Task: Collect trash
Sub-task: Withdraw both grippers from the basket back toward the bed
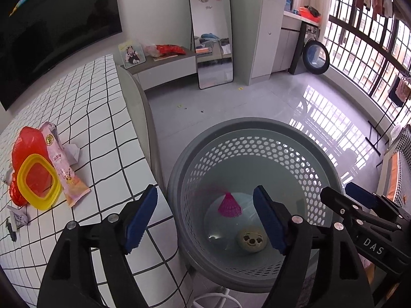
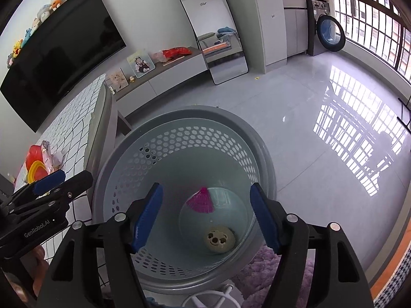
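A grey perforated waste basket stands on the floor beside the table. Inside lie a pink mesh cone and a pale round face-printed ball. On the grid-patterned table lies trash: a red plastic bag, a yellow ring-shaped lid, a pink wrapper and crumpled white paper. My left gripper is open and empty above the basket's left rim. My right gripper is open and empty over the basket's mouth.
A small silver wrapper lies at the table's near left. A low cabinet with a photo frame, a standing mirror and a washing machine line the far wall. A purple rug lies under the basket.
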Motion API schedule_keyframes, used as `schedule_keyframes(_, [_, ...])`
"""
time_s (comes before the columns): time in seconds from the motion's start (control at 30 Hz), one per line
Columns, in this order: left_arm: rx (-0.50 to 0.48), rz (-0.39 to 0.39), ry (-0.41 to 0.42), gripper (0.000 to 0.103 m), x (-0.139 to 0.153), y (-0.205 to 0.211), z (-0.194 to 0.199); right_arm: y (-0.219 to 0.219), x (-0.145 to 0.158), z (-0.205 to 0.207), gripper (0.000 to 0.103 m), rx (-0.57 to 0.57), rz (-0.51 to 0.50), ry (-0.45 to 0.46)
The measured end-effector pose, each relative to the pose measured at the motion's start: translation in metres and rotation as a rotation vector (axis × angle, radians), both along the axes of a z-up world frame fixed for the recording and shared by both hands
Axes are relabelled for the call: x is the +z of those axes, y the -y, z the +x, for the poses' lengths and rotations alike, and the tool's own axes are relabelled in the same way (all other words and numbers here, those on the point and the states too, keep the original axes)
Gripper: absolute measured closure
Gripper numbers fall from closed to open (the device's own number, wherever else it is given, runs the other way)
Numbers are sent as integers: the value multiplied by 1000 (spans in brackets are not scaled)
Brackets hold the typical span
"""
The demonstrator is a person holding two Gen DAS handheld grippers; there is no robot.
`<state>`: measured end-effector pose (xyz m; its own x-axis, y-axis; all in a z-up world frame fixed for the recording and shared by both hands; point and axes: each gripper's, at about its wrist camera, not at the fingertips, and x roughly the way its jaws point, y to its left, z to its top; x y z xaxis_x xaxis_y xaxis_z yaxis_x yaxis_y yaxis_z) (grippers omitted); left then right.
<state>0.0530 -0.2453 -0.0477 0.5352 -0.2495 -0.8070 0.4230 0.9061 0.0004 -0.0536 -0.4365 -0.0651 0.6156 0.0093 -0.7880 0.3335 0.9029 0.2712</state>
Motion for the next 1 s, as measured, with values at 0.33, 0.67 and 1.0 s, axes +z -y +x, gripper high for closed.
schedule_keyframes(0.33, [-6, 0, 35, 19, 6, -7, -11, -6, -2, -10, 36, -9, 2, 4])
schedule_keyframes(0.67, [-7, -19, 56, 16, 14, -20, -20, -19, 7, -26, 36, -13, -12, 25])
schedule_keyframes(1.0, [39, -50, 105, 10, 33, -55, -34, -46, 26, -35, 36, 22, -34, 64])
